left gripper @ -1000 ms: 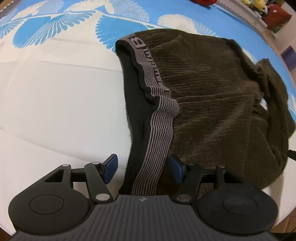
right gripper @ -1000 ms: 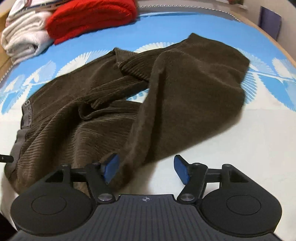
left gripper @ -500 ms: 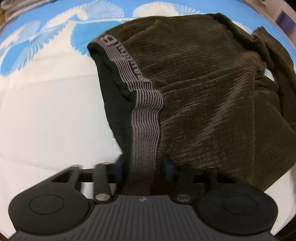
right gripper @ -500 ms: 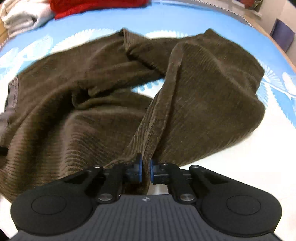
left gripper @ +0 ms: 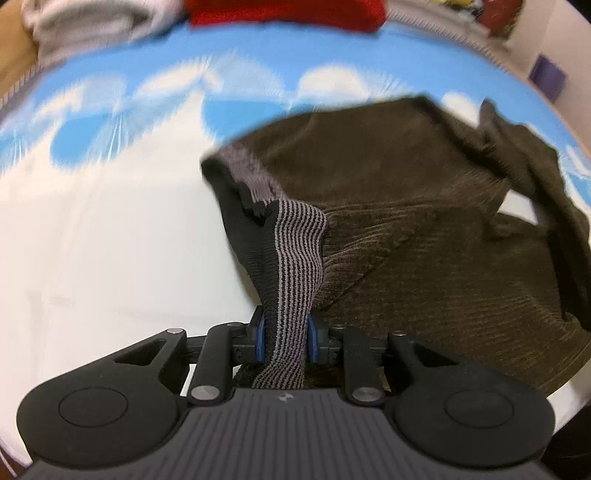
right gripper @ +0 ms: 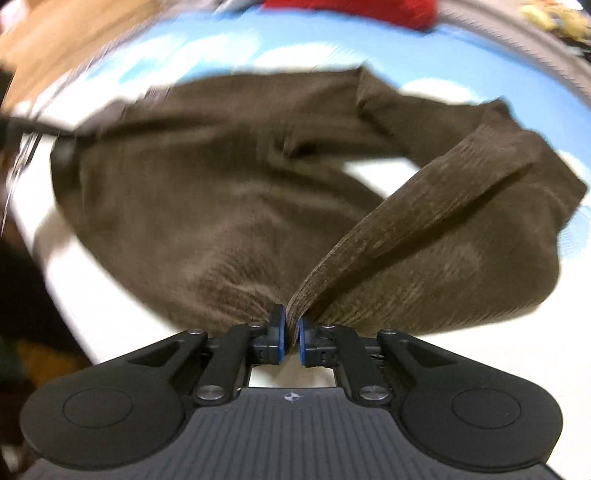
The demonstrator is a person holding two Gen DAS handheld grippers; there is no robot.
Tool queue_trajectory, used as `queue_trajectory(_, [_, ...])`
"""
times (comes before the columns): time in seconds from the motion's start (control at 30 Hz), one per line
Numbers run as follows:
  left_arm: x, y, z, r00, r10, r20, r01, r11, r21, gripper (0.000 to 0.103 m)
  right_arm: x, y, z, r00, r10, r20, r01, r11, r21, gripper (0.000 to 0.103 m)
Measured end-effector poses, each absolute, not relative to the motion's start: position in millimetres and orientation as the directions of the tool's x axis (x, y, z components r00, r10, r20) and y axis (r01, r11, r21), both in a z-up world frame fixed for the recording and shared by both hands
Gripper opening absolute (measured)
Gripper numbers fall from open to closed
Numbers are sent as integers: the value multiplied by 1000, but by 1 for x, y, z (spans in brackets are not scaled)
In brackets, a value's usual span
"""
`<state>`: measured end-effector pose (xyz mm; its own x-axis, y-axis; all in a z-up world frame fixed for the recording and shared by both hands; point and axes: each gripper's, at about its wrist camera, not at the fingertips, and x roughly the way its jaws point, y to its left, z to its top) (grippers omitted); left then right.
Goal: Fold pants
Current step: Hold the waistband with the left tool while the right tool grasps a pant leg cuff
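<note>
The left hand-held gripper (left gripper: 284, 339) points steeply down, its jaws having just closed further, and its blue pads (left gripper: 261, 339) now pinch the grey striped waistband (left gripper: 295, 254) of the brown corduroy pants (left gripper: 424, 206). The right hand-held gripper (right gripper: 290, 339), tilted down likewise, is nearly closed, clamping a raised fold of one pant leg (right gripper: 424, 214). The pants lie crumpled on the bed's blue-and-white sheet (left gripper: 110, 229), drawn up toward both grippers. A red garment (left gripper: 284, 13) and a pale one (left gripper: 92, 18) sit at the far edge.
</note>
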<state>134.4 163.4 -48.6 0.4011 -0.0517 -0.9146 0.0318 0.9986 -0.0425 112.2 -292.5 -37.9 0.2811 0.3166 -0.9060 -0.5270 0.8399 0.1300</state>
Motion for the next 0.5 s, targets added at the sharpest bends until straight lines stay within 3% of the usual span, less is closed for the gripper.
queue_trajectory(0.17, [141, 167, -59, 334, -52, -941, 0, 998, -55, 34, 125, -292, -33, 296, 331, -896, -511, 847, 144, 25])
queue_trajectory(0.33, [149, 167, -72, 305, -67, -950, -74, 993, -94, 57, 164, -318, -12, 457, 334, -824, -278, 934, 224, 34])
queue_trajectory(0.4, [154, 168, -78, 289, -83, -954, -106, 987, -118, 62, 182, -331, -10, 526, 270, -806, -130, 963, 238, 46])
queue_trajectory(0.5, [159, 166, -87, 252, -68, -965, -114, 988, -100, 65, 201, -337, -19, 547, 210, -810, -5, 969, 248, 47])
